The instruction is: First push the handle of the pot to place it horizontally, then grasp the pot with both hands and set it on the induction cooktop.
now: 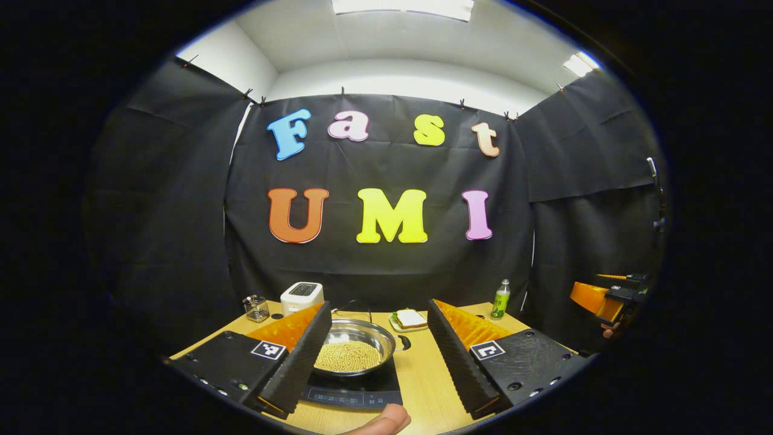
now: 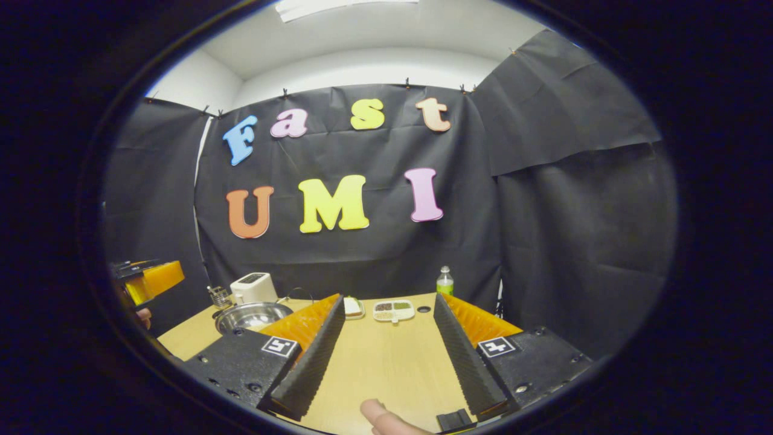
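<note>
The pot (image 1: 356, 345) sits on the cooktop (image 1: 356, 389) ahead of the 2 wide-open grippers; a careless nudge could spill its grains.

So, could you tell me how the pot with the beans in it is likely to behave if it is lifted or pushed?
The pot looks like rigid polished metal, so probably stiff but slippery between fingers. Its layer of small round beans likely adds weight and would roll to one side if tilted. It is wide and shallow, sitting flat on the induction cooktop, so sliding seems likelier than tipping.
</note>
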### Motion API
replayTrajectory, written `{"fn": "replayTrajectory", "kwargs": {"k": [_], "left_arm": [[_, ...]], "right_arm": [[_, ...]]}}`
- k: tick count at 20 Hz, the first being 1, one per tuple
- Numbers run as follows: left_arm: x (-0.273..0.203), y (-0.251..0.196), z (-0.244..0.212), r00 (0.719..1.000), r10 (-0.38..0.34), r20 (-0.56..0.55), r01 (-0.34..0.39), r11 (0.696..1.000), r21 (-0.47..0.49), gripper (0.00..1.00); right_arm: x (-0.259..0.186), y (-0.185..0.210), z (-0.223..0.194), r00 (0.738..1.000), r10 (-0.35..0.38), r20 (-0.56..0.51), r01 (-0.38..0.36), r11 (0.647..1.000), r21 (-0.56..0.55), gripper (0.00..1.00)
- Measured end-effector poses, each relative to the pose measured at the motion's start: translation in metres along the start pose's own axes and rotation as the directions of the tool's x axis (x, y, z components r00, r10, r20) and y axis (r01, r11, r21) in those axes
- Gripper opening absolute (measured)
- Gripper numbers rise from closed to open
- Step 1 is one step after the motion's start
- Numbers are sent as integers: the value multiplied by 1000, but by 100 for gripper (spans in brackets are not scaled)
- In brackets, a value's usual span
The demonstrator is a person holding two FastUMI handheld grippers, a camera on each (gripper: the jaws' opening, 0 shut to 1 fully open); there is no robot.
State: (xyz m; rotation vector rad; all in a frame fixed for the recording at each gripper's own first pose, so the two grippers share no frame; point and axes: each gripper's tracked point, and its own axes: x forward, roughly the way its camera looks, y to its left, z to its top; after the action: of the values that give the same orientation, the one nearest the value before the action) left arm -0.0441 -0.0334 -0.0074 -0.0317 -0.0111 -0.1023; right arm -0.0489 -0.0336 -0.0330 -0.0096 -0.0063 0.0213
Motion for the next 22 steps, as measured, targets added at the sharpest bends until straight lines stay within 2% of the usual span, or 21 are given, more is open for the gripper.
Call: {"fn": "replayTrajectory", "kwargs": {"k": [6, 12, 15, 22], "left_arm": [[-4, -3, -2, 1000, -18, -8, 18, 1000, 5, 95], [-5, -3, -4, 1000, -6, -12, 6, 1000, 15, 95], [-8, -2, -6, 1000, -7, -8, 7, 1000, 17, 95], [-15, -1, -16, 1000, -13, -15, 14, 1000, 12, 95]], "right_arm": [[-6, -4, 1, 1000, -9, 6, 10, 1000, -5, 94], [-11, -13, -3, 1000, -20, 8, 20, 1000, 6, 93], [-16, -7, -8, 1000, 2, 2, -2, 1000, 19, 94], [-43, 3, 8, 997, -3, 81, 0, 999, 37, 92]]}}
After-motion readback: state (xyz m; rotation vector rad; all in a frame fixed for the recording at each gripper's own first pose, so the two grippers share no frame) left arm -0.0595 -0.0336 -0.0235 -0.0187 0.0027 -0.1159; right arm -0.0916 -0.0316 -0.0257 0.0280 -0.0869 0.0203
